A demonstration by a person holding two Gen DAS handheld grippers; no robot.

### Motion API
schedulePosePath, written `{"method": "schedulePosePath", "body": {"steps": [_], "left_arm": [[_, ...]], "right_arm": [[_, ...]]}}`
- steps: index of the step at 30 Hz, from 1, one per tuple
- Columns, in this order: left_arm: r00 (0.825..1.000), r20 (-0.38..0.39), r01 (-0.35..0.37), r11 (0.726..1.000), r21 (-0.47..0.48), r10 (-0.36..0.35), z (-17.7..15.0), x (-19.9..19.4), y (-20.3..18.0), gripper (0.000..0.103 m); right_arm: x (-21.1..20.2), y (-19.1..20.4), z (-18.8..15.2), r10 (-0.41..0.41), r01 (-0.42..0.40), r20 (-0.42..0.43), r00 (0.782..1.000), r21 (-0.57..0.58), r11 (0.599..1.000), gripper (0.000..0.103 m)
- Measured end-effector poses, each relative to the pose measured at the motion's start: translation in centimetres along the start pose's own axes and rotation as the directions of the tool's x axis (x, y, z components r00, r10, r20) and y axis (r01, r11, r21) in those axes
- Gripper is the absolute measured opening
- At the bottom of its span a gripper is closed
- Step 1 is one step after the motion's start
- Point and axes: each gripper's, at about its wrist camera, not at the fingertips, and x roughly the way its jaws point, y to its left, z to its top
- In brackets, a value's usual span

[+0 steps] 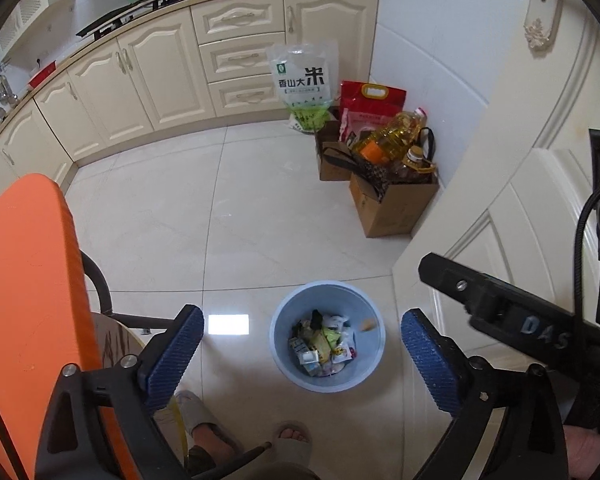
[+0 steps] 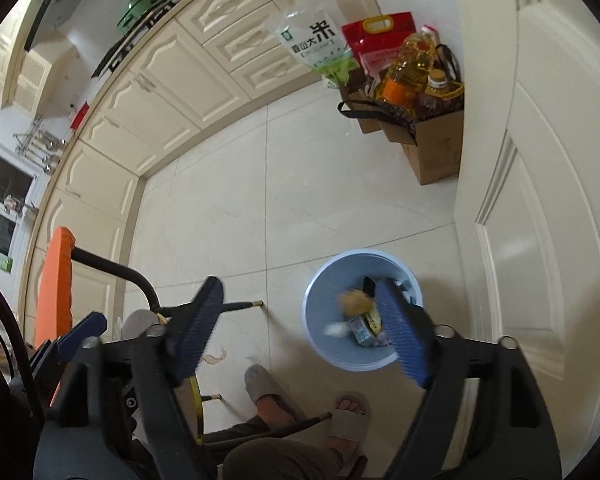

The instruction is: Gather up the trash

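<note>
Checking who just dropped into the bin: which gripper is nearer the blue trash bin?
Right. The right gripper hangs open over the blue trash bin, one finger overlapping its rim. The left gripper, also open, frames the bin from farther back, both fingers clear of it.

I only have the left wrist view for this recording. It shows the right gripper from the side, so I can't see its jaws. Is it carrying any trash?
Observer: No. The right wrist view shows the right gripper open, with nothing pressed between its pads.
Operator: Is any trash left outside the bin?
Observer: Yes, one pale scrap lies near the chair leg, outside the blue bin.
Operator: And the tan spot I see inside the bin?
Observer: From the right it is a blurred tan piece over the bin's opening, possibly mid-fall. I cannot tell for certain.
</note>
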Motion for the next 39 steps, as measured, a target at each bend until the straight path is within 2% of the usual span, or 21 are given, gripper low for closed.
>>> {"method": "schedulePosePath", "body": {"steps": [1, 2, 7, 12, 16, 21, 26, 30, 34, 37, 39], "left_arm": [[1.0, -0.001, 0.003, 1.0, 0.002, -0.003, -0.4, -0.4, 0.0, 0.102], [1.0, 0.003, 0.005, 1.0, 0.002, -0.005, -0.3, -0.7, -0.2, 0.102], [0.998, 0.057, 0.031, 1.0, -0.005, -0.031, -1.8, -4.0, -0.2, 0.102], [0.988, 0.145, 0.061, 0.998, -0.001, -0.06, -3.3, -8.5, 0.2, 0.102], [0.972, 0.225, 0.066, 0.998, -0.013, -0.061, -5.1, -12.5, 1.3, 0.102], [0.942, 0.336, 0.052, 0.997, -0.057, -0.029, -9.1, -18.8, 4.7, 0.102], [0.891, 0.451, 0.009, 0.991, -0.137, 0.054, -15.2, -25.1, 9.2, 0.102], [0.834, 0.527, -0.05, 0.974, -0.221, 0.162, -21.4, -30.1, 12.2, 0.102], [0.772, 0.572, -0.11, 0.944, -0.31, 0.278, -28.1, -35.3, 14.1, 0.102], [0.716, 0.586, -0.174, 0.91, -0.377, 0.379, -33.2, -38.4, 14.7, 0.102], [0.694, 0.585, -0.192, 0.891, -0.411, 0.419, -36.5, -39.9, 14.8, 0.102]], "right_arm": [[-0.4, -0.2, -0.1, 0.002, -0.002, 0.007, 1.0, 0.018, 1.0, 0.098], [-0.9, -0.3, -0.1, 0.0, -0.001, 0.02, 1.0, 0.037, 0.999, 0.103], [-3.5, -0.3, -0.4, 0.003, -0.008, 0.054, 0.999, 0.084, 0.996, 0.103], [-7.7, 1.0, -0.6, 0.016, -0.026, 0.118, 0.993, 0.087, 0.996, 0.103], [-11.2, 3.3, -1.2, 0.019, -0.029, 0.173, 0.985, 0.055, 0.998, 0.103], [-15.9, 8.1, -3.1, 0.038, -0.034, 0.245, 0.969, -0.023, 0.999, 0.103], [-20.3, 15.1, -6.4, 0.063, -0.012, 0.322, 0.945, -0.16, 0.987, 0.103], [-23.4, 20.9, -10.1, 0.117, -0.012, 0.367, 0.923, -0.274, 0.962, 0.103], [-26.5, 26.9, -15.2, 0.177, -0.005, 0.421, 0.89, -0.379, 0.925, 0.103], [-28.1, 30.0, -19.3, 0.21, 0.006, 0.443, 0.871, -0.439, 0.898, 0.103], [-28.9, 31.6, -21.9, 0.227, 0.016, 0.451, 0.863, -0.473, 0.881, 0.103]]}}
